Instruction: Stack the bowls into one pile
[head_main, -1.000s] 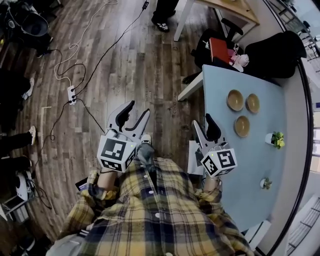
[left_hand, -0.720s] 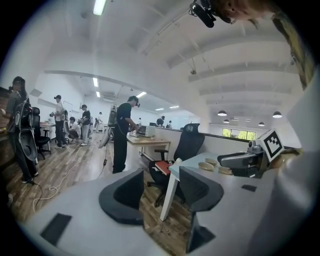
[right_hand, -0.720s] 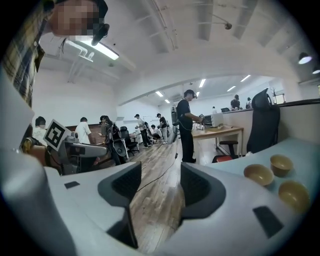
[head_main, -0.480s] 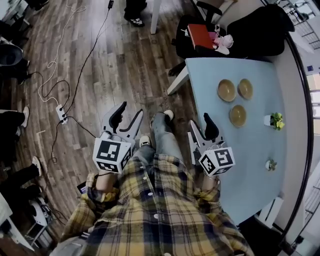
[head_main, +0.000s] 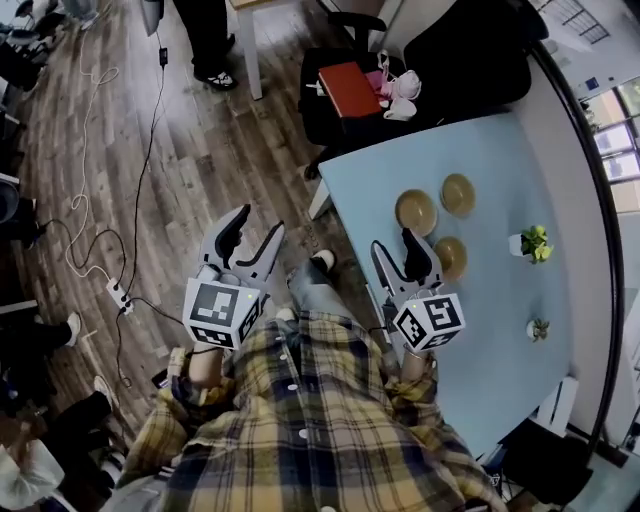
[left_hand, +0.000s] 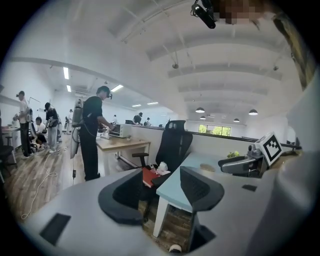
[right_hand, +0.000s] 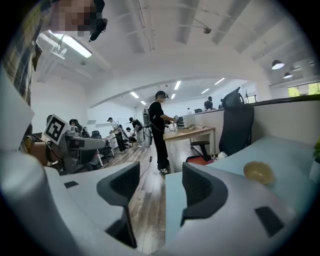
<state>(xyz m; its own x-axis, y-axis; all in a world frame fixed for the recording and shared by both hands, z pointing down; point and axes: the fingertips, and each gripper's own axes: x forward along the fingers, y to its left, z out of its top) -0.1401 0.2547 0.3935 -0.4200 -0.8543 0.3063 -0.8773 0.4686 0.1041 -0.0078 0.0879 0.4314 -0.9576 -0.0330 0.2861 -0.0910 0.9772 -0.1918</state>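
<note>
Beside the blue table (head_main: 500, 170), left gripper (head_main: 258, 222) and right gripper (head_main: 395, 243) held forward, jaws just opening, both empty.

Your far-left bowl (head_main: 416, 212) and far-right bowl (head_main: 458, 194) sit just beside each other, with a narrow gap between them, on the light blue table (head_main: 500, 330). Your near bowl (head_main: 451, 258) lies alone, closer to you and apart from both. All three are shallow, round, tan and empty. Each stands upright, and none is nested in another.
</note>
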